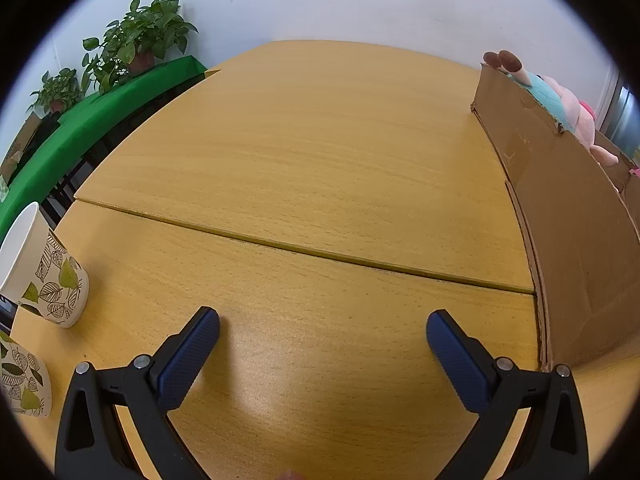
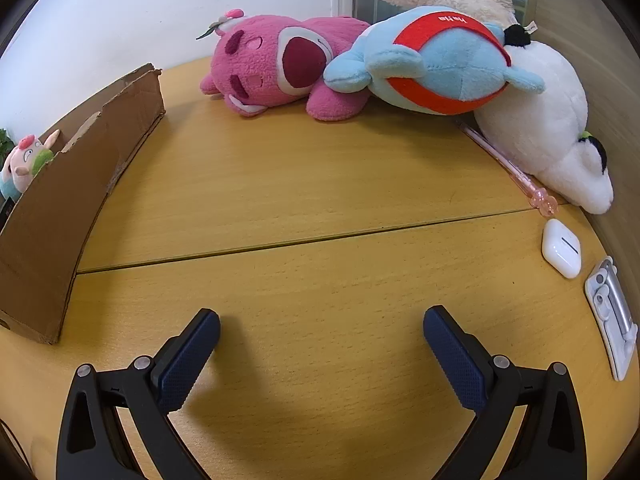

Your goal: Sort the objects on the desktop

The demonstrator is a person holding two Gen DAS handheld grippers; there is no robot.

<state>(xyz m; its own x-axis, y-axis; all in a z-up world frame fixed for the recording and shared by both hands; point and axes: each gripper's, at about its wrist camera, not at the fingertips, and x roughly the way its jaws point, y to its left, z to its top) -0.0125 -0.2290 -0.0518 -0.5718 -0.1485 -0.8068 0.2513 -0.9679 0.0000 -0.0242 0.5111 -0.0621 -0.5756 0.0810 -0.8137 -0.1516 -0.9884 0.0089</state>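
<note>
Both claws stand wide apart and hold nothing: the left gripper and the right gripper each hover over bare worktop. That surface is light beech-pattern laminate in two panels, with a seam running across both views.

Left wrist view: two leaf-print paper cups sit at the left edge; a cardboard box stands along the right side, with a plush toy showing above its wall. Beyond the far-left edge, a green-covered bench carries potted plants against a white wall.

Right wrist view: a pink plush bear, blue-and-red plush and white plush lie touching at the far-right corner. A pink pen, white earbud case and grey-white holder lie along the right edge.
</note>
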